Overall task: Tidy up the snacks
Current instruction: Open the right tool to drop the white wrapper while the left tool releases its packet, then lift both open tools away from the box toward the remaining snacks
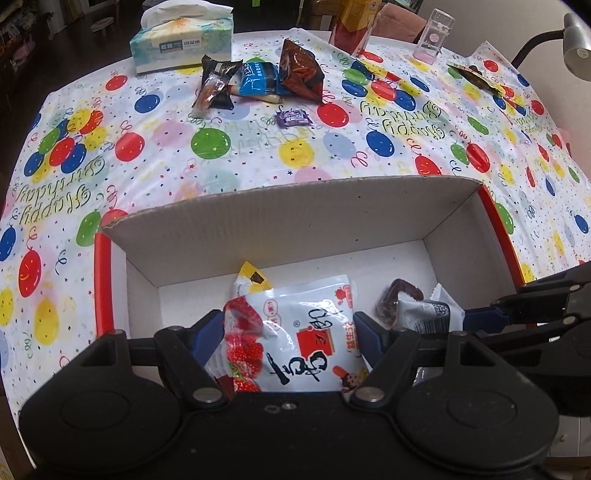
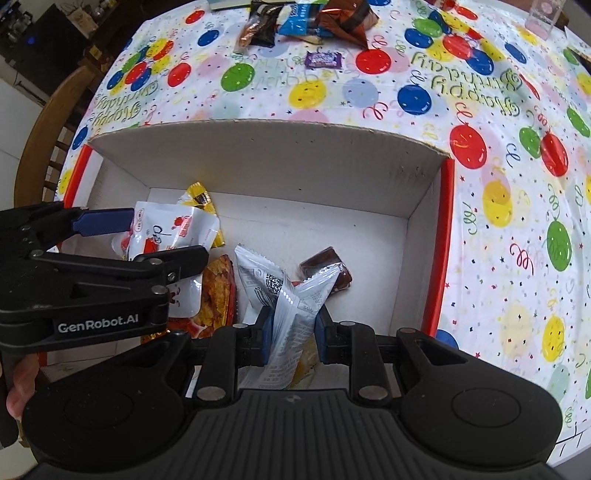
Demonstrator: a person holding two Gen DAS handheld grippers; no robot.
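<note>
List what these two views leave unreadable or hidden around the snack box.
- Near part of the box floor: both views, covered by gripper bodies.
- Orange packet: right wrist view, mostly under the white strawberry packet and left gripper.
- Purple candy lettering: too small.
- Red-and-yellow carton: left wrist view, cut by top edge.

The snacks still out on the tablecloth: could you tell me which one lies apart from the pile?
The small purple candy packet. It lies alone on the tablecloth, nearer the box, while the black, blue and brown packets overlap beside the tissue box.
</note>
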